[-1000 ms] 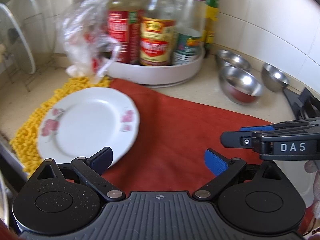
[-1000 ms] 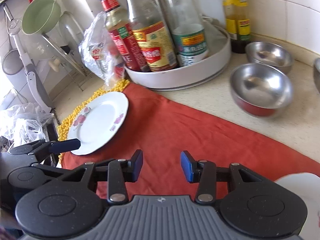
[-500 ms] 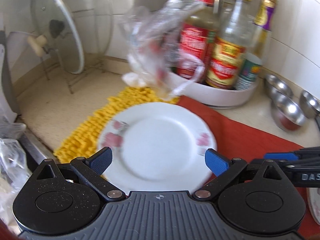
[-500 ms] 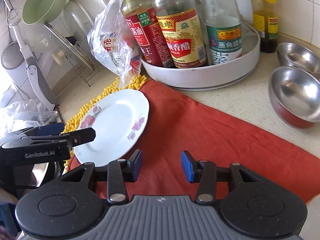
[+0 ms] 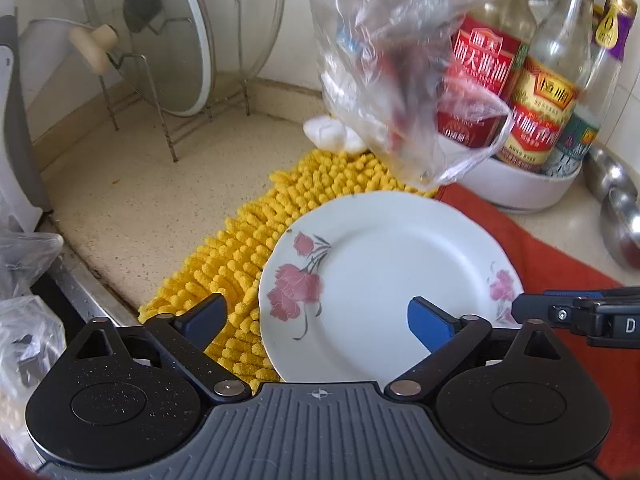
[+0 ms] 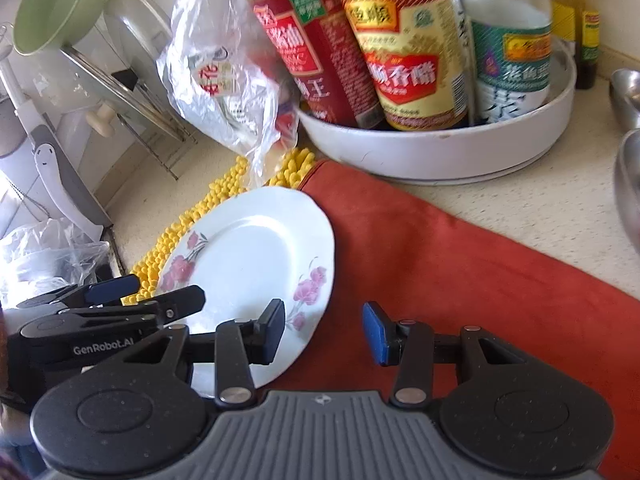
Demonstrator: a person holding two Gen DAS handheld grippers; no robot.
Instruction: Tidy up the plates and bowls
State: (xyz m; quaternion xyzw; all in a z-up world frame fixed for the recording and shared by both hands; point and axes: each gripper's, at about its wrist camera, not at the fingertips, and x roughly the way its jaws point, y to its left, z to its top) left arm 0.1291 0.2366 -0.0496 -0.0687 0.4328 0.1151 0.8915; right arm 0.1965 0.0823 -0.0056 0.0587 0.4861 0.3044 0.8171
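Both grippers have swung leftward across the worktop (image 5: 132,200) since the earlier frames, so the floral plate now fills the middle of each wrist view where red cloth lay before. That red cloth (image 6: 460,264) covers the worktop's near part, with a yellow chenille mat (image 5: 240,256) beside it; the floral plate (image 5: 384,280) lies flat across the seam, partly on each. Behind stands a white tray (image 6: 440,152) of sauce bottles with a clear plastic bag (image 5: 400,80) leaning on it.

The left gripper (image 5: 316,316) hangs over the plate's near-left rim, its jaws spread wide after just narrowing a little, nothing pinched. The right gripper (image 6: 324,334) straddles the plate's right edge, jaws partly spread and empty.

This looks like the approach to picking up the plate. Next, one jaw probably must slip under the rim, helped by the soft mat, before closing.
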